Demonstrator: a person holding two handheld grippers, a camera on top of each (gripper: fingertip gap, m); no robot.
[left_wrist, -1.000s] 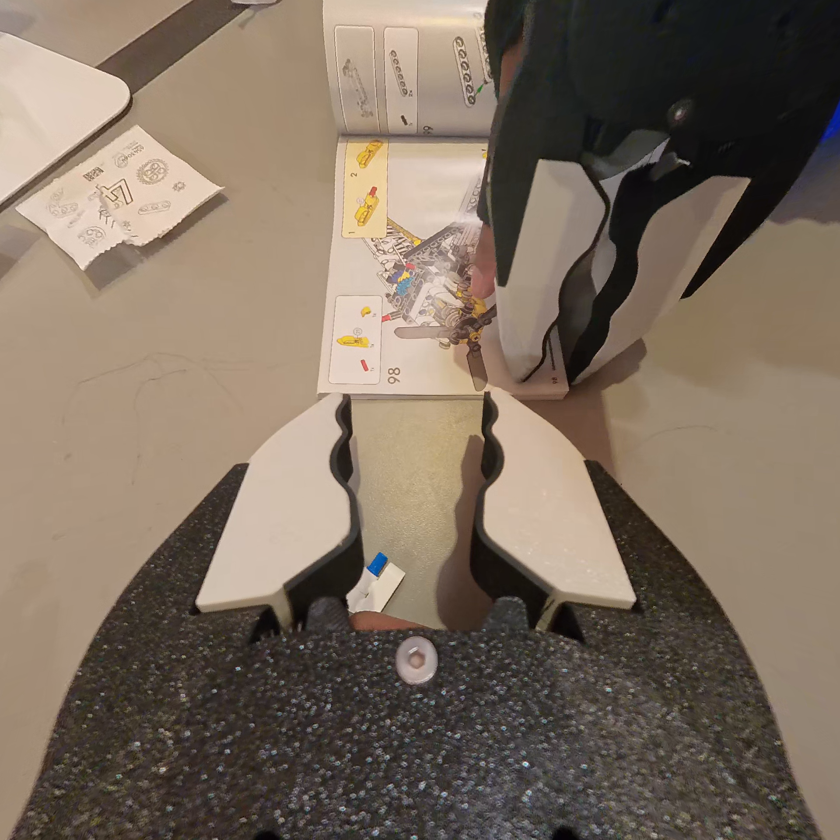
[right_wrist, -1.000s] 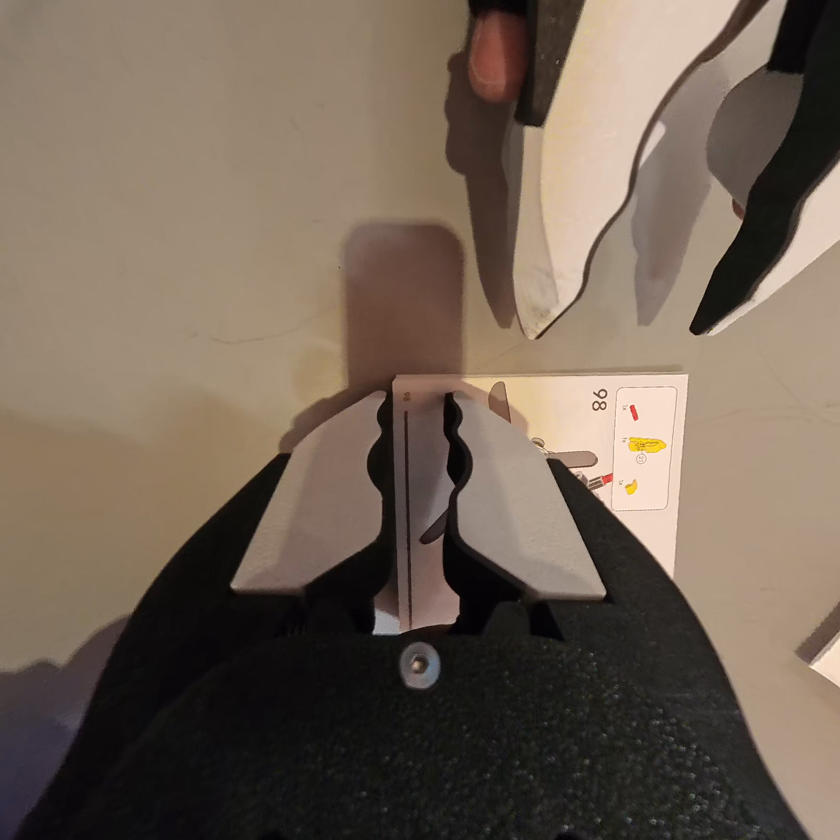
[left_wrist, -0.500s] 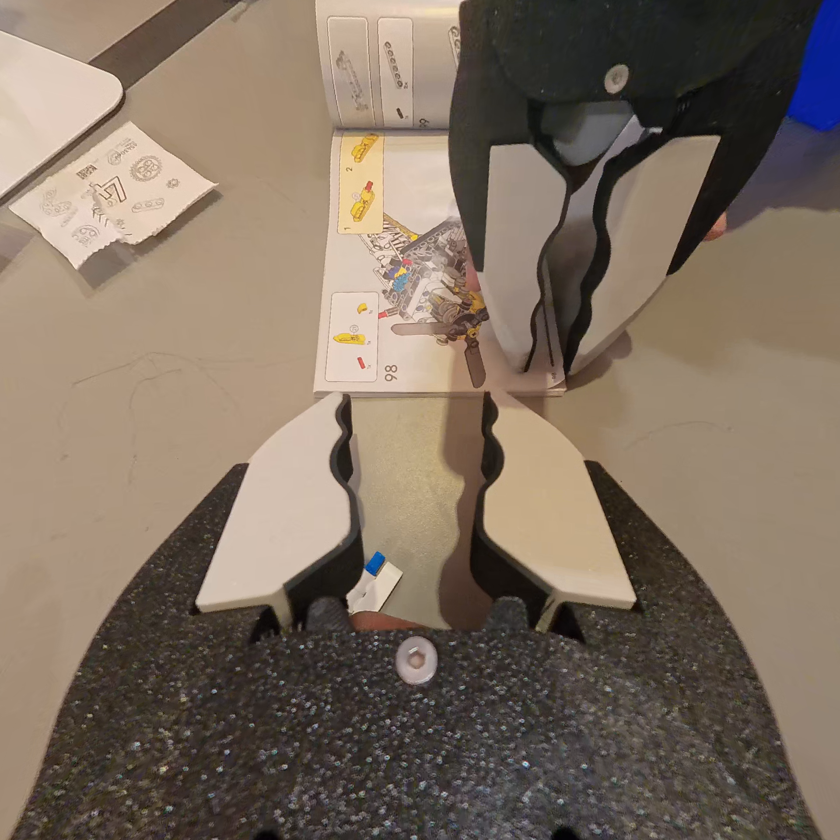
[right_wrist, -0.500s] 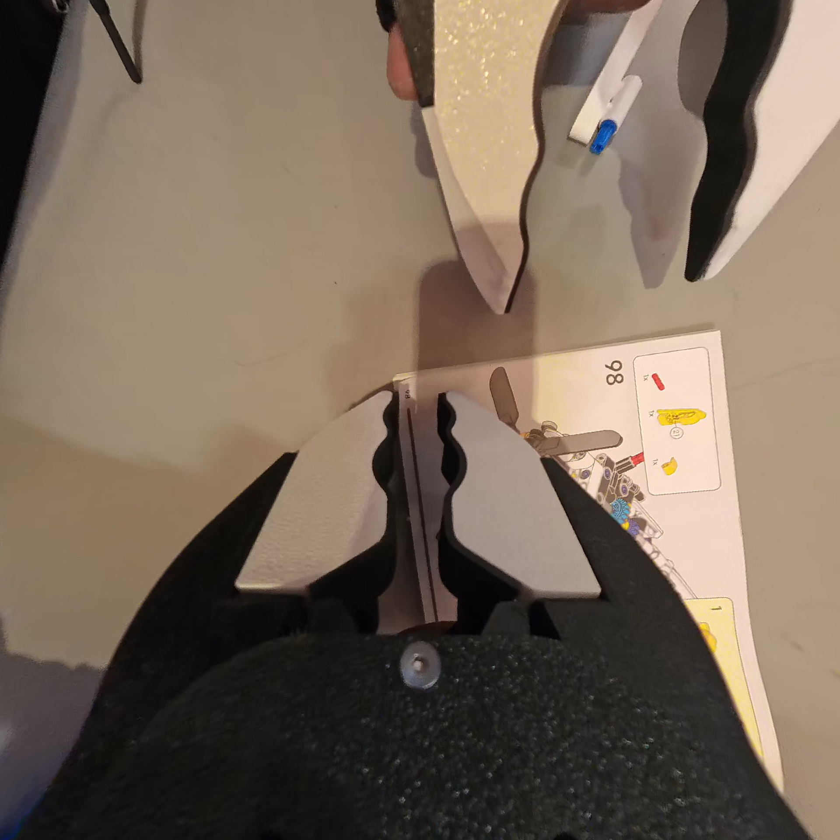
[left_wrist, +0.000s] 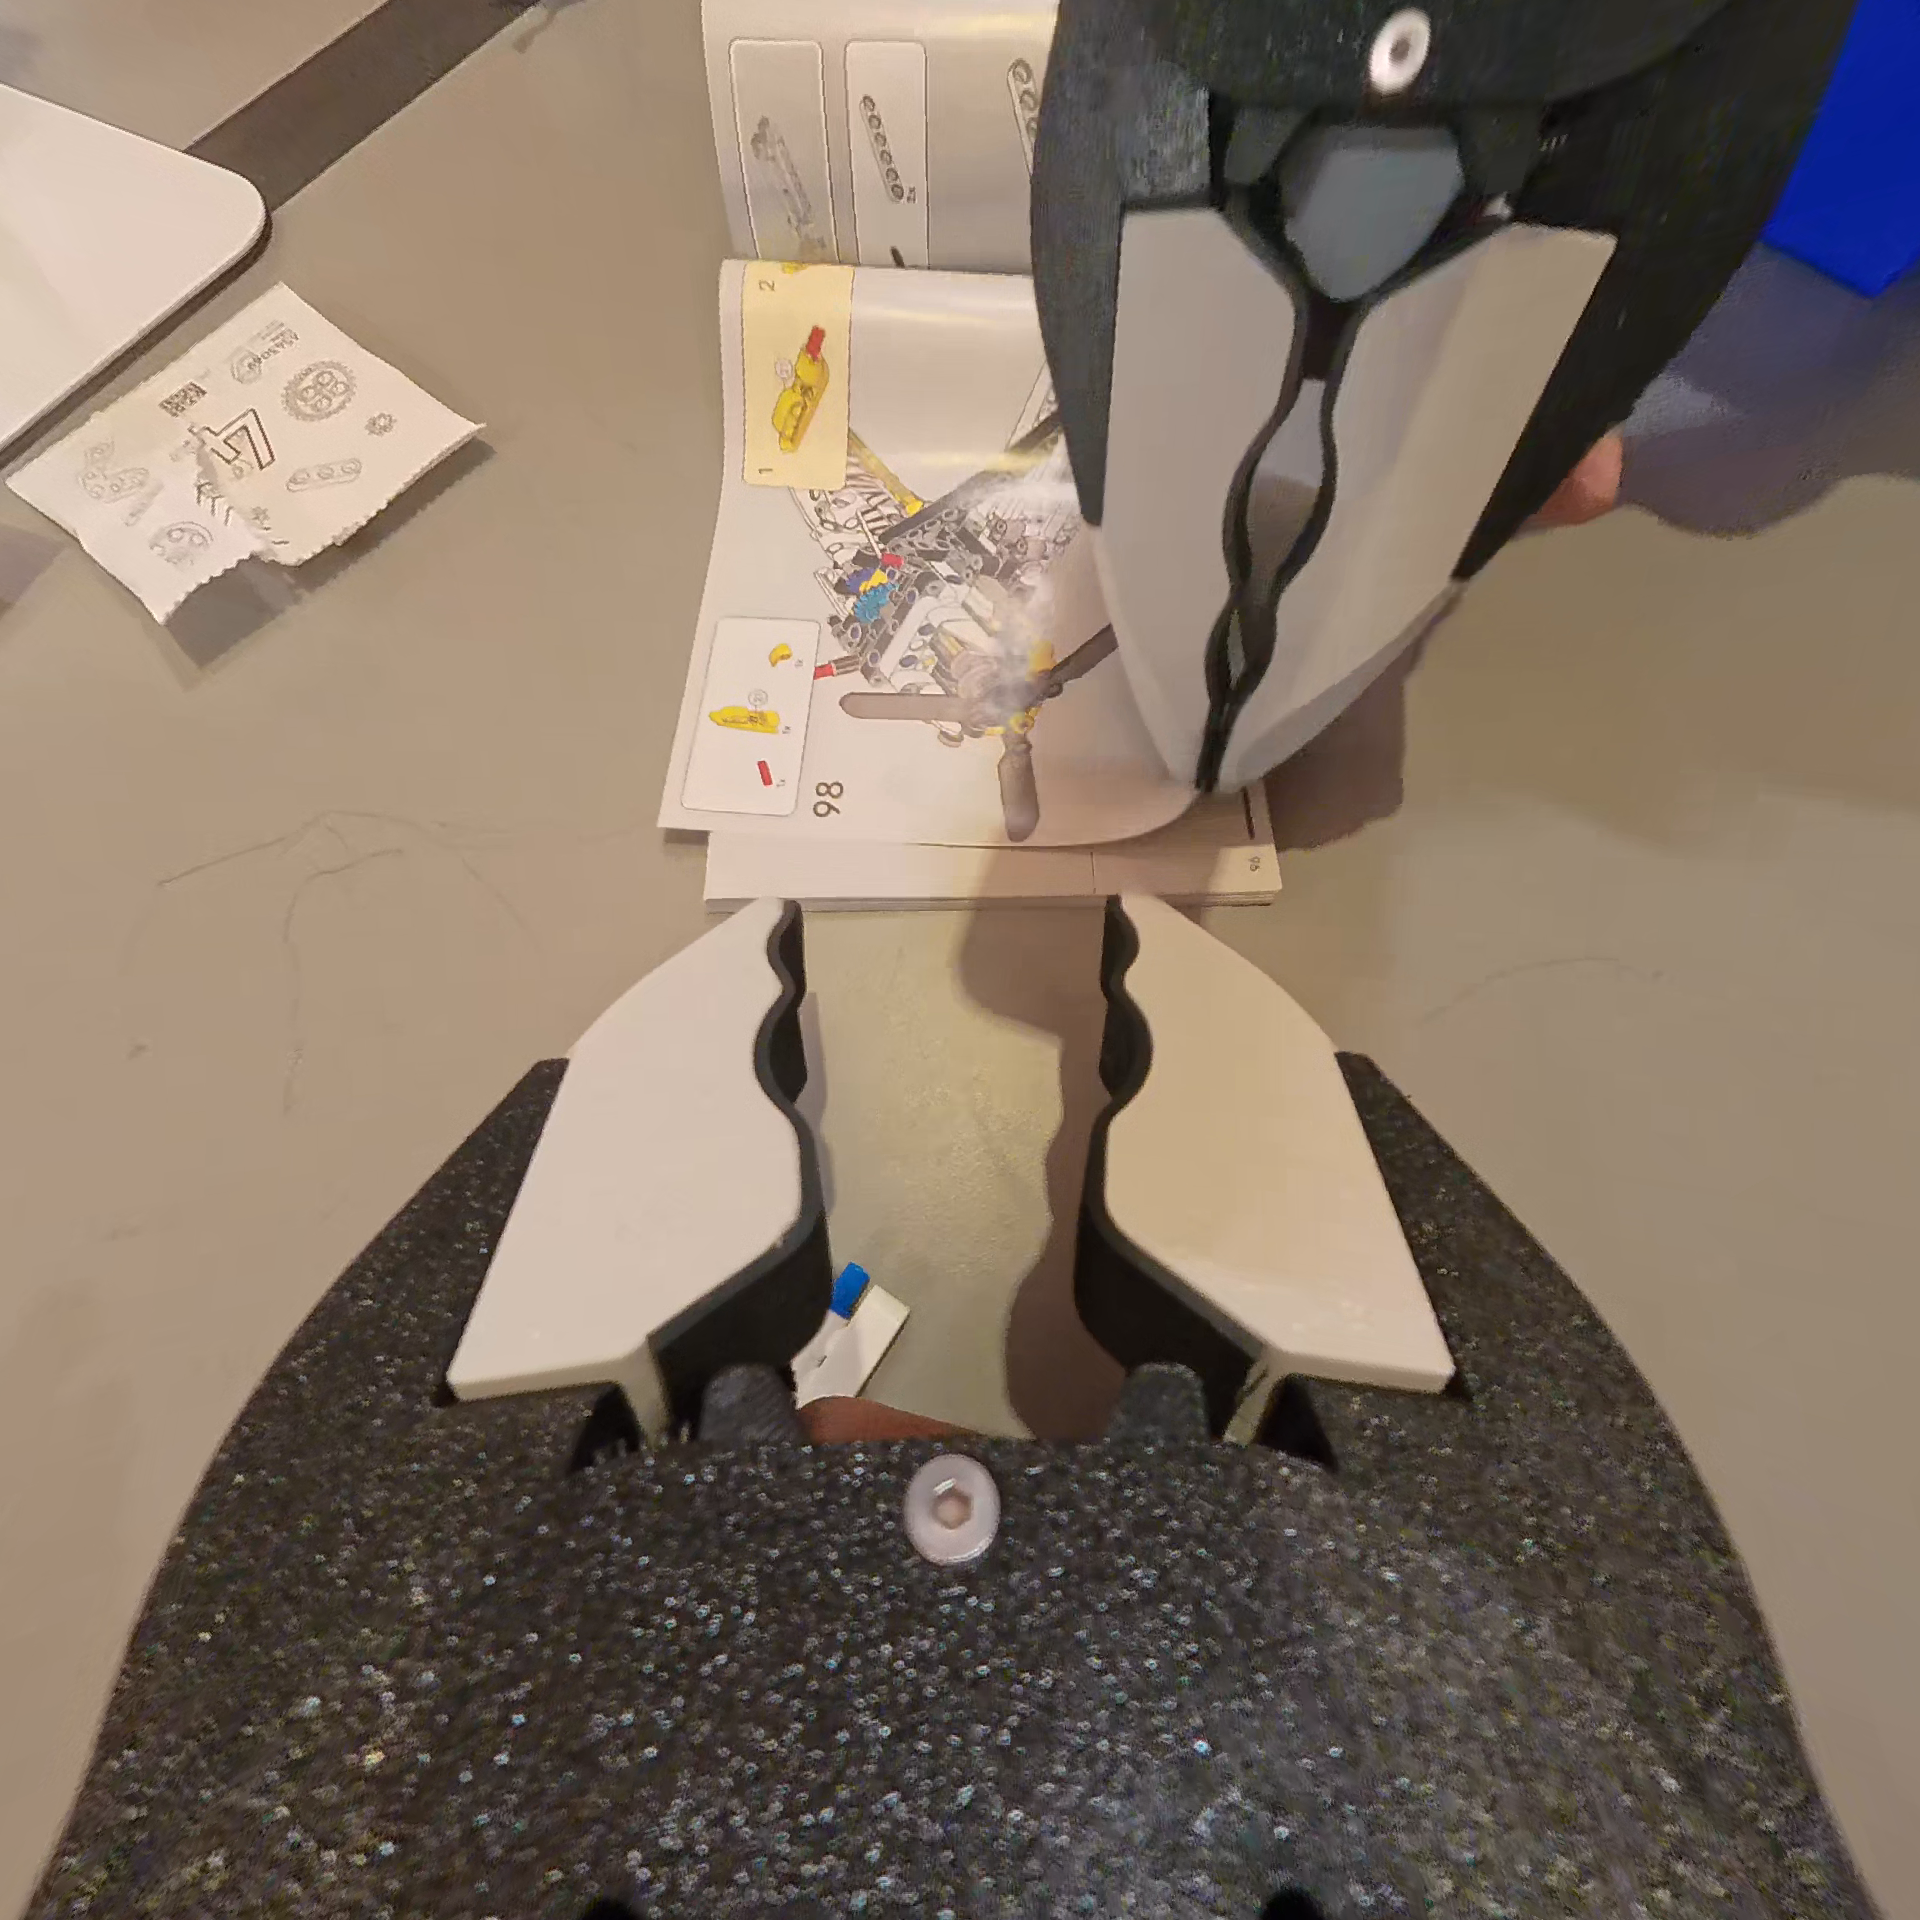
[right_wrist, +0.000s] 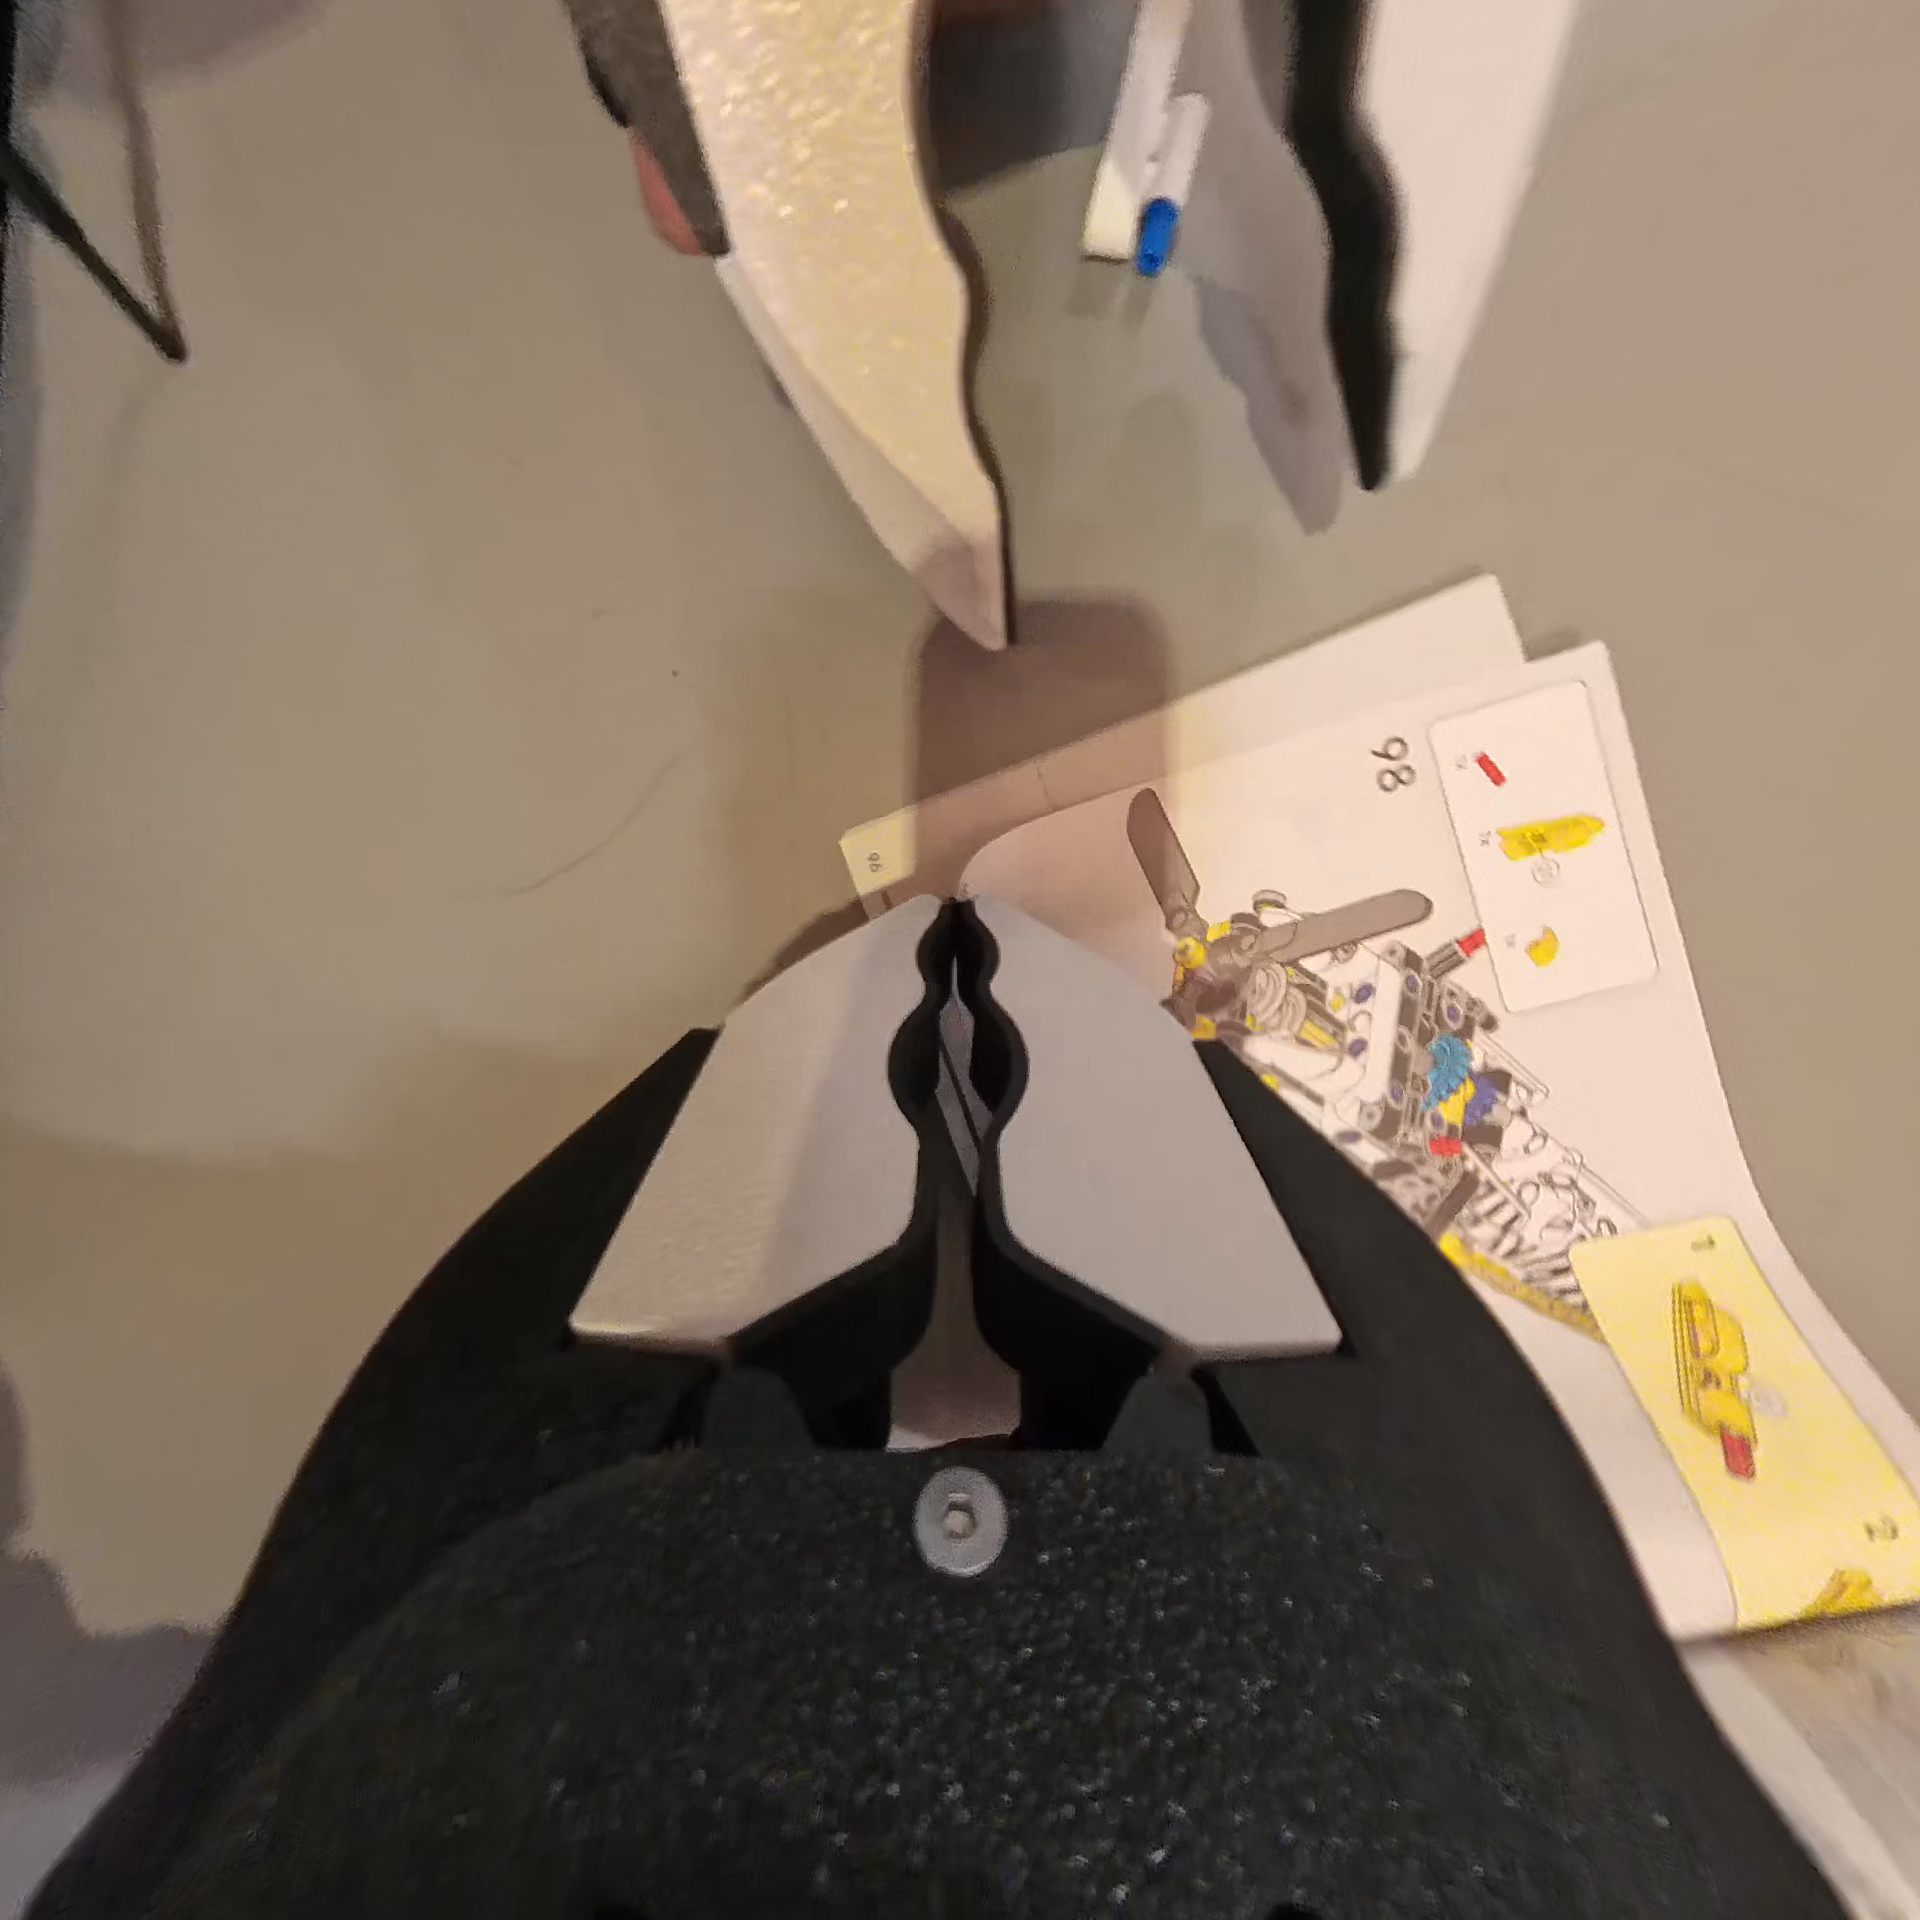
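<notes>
At far left in the left wrist view lies a torn white paper packet (left_wrist: 239, 457) printed with grey part outlines, beside the rounded corner of a white board (left_wrist: 114, 239). Both rest flat on the smooth grey-beige table (left_wrist: 364, 935).

In the middle, the open printed instruction booklet (left_wrist: 883, 582) of glossy white paper runs lengthwise away from that camera, its spine crosswise at the far end. The left gripper (left_wrist: 951, 914) hovers just short of the booklet's near edge, its white fingers with wavy black pads spread wide over bare table, gripping nothing. A small white block with a blue peg (left_wrist: 847, 1325) lies between the finger roots.

At right, the right gripper (right_wrist: 954, 906) is clenched on the near corner of the top page (right_wrist: 1351, 1039), which curls up off the stack. Only the right wrist view shows the paper passing between the pads, and a black thin-legged stand (right_wrist: 125, 260) at its upper left. The packet and board appear only in the left view.
</notes>
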